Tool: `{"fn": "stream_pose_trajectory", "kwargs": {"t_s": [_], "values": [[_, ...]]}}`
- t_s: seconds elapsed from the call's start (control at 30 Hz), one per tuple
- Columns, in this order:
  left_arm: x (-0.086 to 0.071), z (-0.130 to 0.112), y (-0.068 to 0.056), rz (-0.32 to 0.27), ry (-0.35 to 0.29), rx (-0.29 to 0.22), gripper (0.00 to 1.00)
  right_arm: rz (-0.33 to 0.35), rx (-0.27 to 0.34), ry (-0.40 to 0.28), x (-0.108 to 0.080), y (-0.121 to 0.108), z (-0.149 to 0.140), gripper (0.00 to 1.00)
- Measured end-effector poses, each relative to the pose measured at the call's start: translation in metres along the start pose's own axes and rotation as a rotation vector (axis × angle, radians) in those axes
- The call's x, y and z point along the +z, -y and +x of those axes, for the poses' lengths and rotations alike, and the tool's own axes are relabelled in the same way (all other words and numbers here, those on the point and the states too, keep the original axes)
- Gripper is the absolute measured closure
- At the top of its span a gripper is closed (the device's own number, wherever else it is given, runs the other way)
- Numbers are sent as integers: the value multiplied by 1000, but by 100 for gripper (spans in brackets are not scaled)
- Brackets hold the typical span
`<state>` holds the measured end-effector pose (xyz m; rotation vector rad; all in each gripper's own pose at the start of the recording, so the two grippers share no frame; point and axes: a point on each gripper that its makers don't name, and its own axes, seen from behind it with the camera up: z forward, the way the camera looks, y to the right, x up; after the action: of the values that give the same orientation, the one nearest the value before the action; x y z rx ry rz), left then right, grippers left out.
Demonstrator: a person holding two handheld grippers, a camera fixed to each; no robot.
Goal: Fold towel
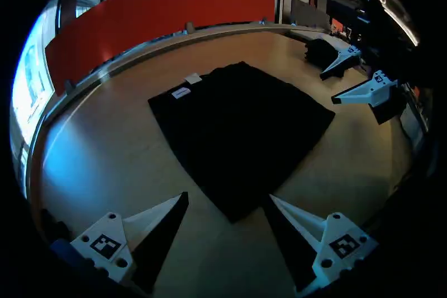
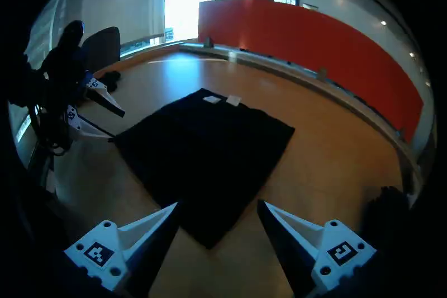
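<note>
A black towel (image 1: 240, 136) lies flat on the wooden table (image 1: 112, 152), with two white labels (image 1: 181, 93) near its far left edge. My left gripper (image 1: 228, 197) is open, its fingers to either side of the towel's near corner and above it. Farther off at the upper right, my right gripper (image 1: 327, 88) hovers open by the towel's right corner. In the right gripper view the towel (image 2: 207, 147) spreads ahead, and my right gripper (image 2: 218, 204) stands open over its near corner. There the left gripper (image 2: 118, 126) appears at the towel's left corner, also open.
A long red wall panel (image 1: 167, 13) runs behind the table's far edge. A small dark bundle (image 1: 319, 52) lies on the table past the right gripper. A dark chair (image 2: 103, 46) stands by the bright window. Bare wood surrounds the towel.
</note>
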<state>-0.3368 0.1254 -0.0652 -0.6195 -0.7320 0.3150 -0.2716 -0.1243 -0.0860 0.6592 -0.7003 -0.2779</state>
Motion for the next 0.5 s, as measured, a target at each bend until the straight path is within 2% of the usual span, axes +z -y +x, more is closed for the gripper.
{"fn": "stream_pose_trajectory", "kwargs": {"t_s": [0.27,0.5], "values": [[11,-12,-9,-20,42,8,4,18,-3,51,7,2,-27,0],[14,-15,-11,-22,49,4,4,26,1,72,10,2,-38,1]]}}
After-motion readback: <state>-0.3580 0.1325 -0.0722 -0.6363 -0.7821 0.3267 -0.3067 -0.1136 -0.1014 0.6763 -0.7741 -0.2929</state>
